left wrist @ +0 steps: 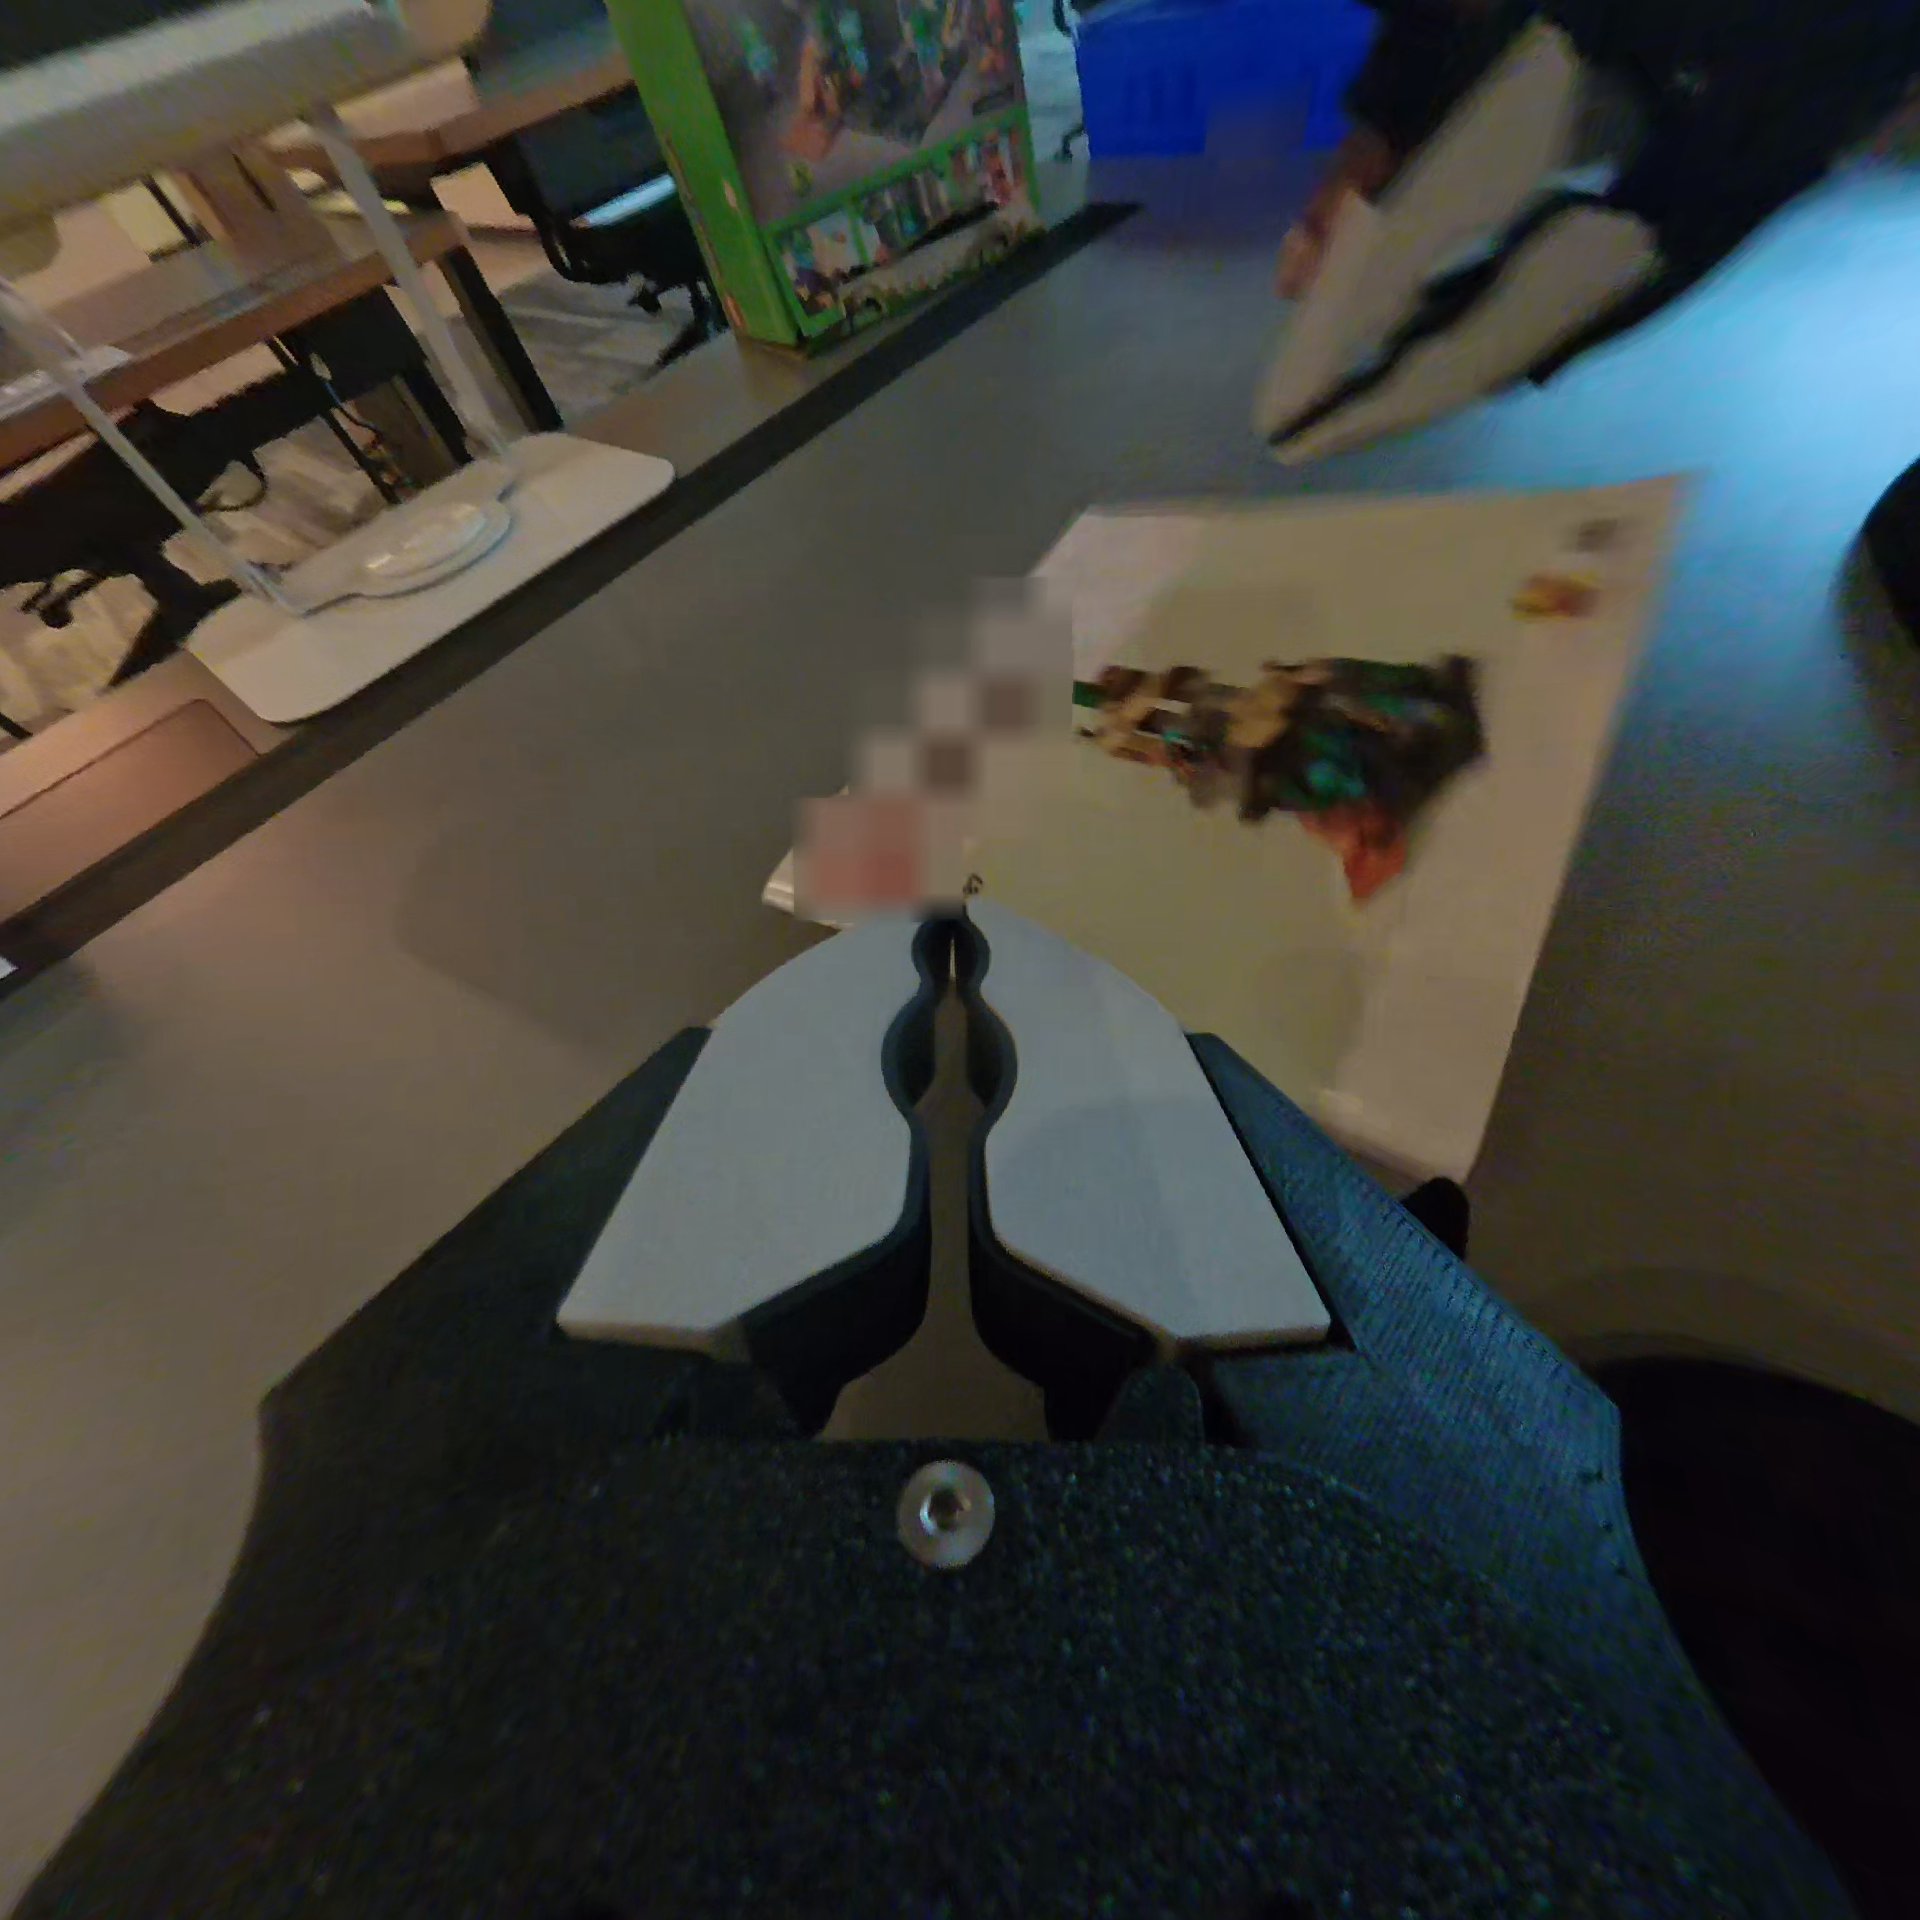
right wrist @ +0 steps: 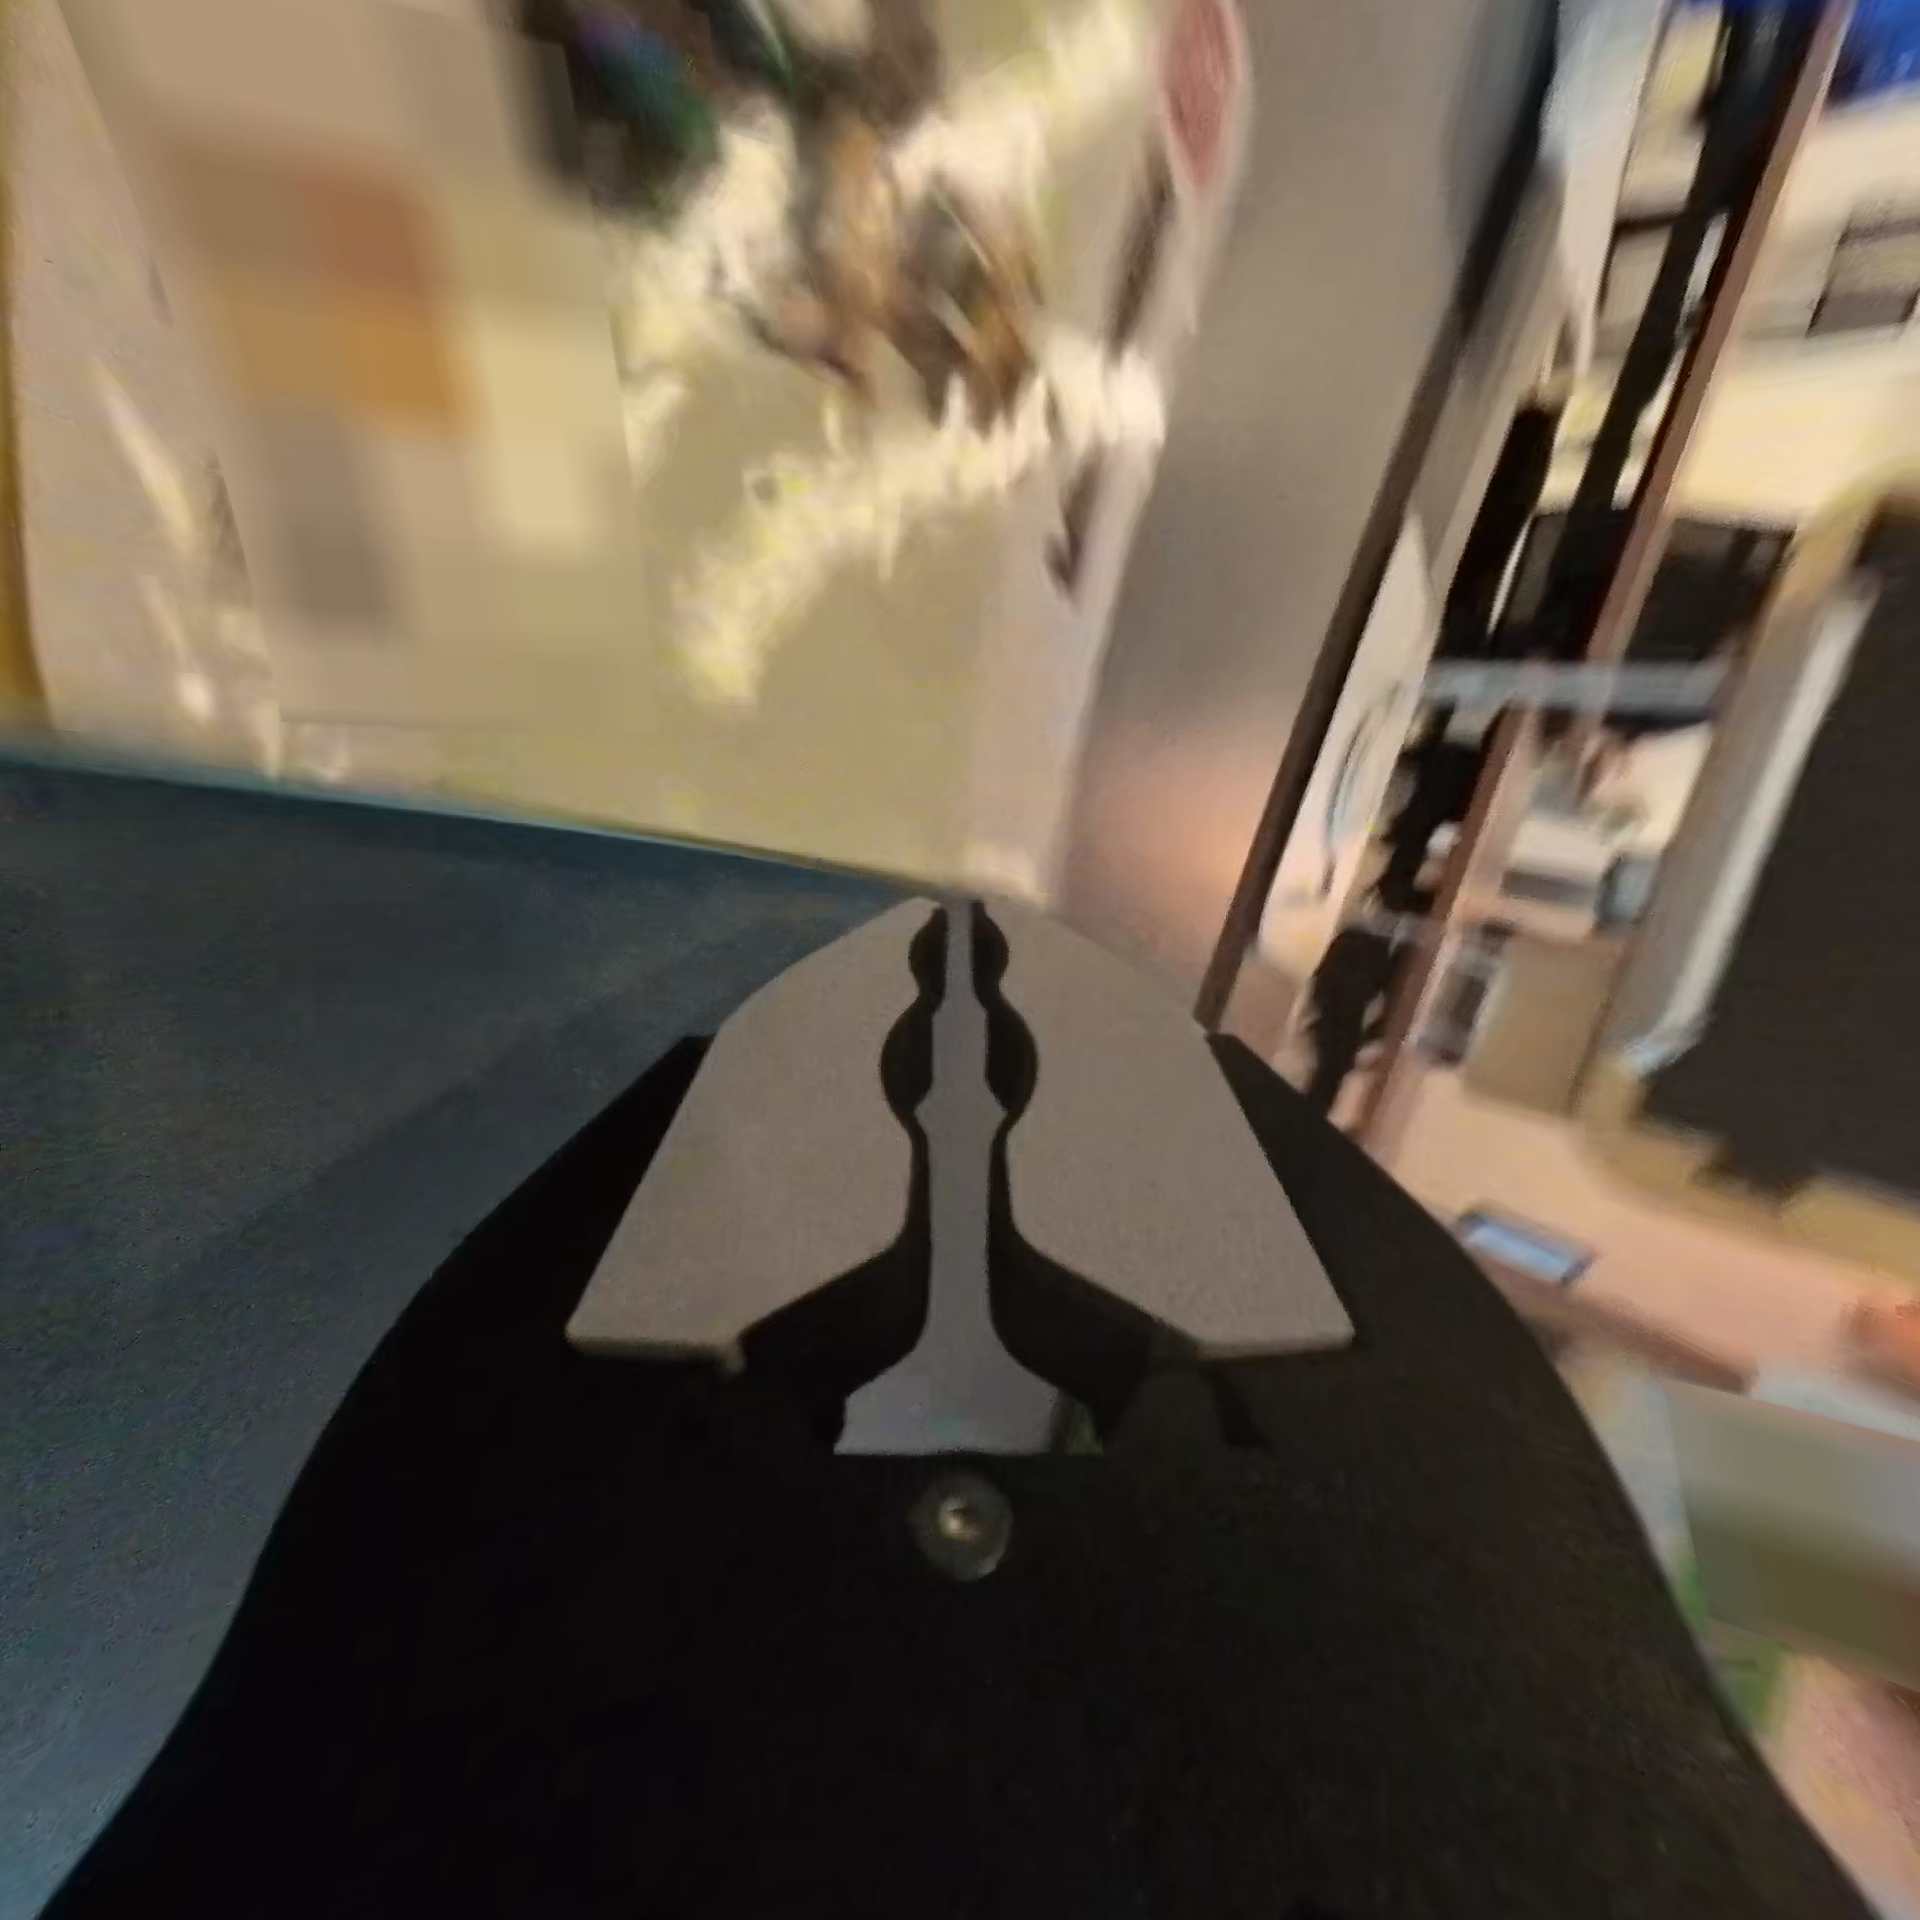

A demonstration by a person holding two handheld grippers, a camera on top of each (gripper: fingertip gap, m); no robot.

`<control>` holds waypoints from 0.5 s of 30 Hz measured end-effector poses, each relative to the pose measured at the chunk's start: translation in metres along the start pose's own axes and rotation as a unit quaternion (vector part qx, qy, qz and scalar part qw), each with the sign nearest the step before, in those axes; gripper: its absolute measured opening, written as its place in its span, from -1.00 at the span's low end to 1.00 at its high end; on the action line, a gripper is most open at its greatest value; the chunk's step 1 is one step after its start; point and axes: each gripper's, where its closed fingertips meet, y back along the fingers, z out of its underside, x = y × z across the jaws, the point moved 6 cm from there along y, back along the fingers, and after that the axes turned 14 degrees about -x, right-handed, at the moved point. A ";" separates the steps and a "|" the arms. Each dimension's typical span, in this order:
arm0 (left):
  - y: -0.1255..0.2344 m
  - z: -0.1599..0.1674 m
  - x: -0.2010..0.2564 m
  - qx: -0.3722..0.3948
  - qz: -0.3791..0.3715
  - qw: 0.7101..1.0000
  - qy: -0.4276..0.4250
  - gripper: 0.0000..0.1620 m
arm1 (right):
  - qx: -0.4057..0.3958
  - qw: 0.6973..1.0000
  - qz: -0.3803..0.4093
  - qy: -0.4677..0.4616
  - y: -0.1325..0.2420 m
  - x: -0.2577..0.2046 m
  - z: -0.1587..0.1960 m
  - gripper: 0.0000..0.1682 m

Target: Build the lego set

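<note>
Clearly your left gripper [left wrist: 954,940] has its jaws nearly closed at the near corner of the instruction booklet [left wrist: 1340,790], flat on the counter [left wrist: 582,987] — thin, floppy paper, best pinched at an edge. Right gripper [right wrist: 958,914] — jaws narrow, empty.

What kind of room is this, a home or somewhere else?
Probably an office or lab workspace, not a home: rows of long desks and dark office chairs stand behind the grey worktable, where a green toy box stands.
</note>
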 end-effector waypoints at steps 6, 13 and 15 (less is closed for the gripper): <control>-0.013 0.004 0.002 -0.048 0.017 0.999 -0.006 -1.00 | 0.093 0.932 -0.160 -0.313 0.016 0.000 0.017 -0.79; -0.032 0.001 0.010 -0.109 0.048 0.993 -0.023 -1.00 | 0.062 0.872 -0.244 -0.420 -0.008 -0.020 0.026 -0.20; -0.040 -0.001 0.008 -0.130 0.057 0.990 -0.025 -0.99 | 0.066 0.856 -0.288 -0.425 -0.020 -0.013 0.031 -0.03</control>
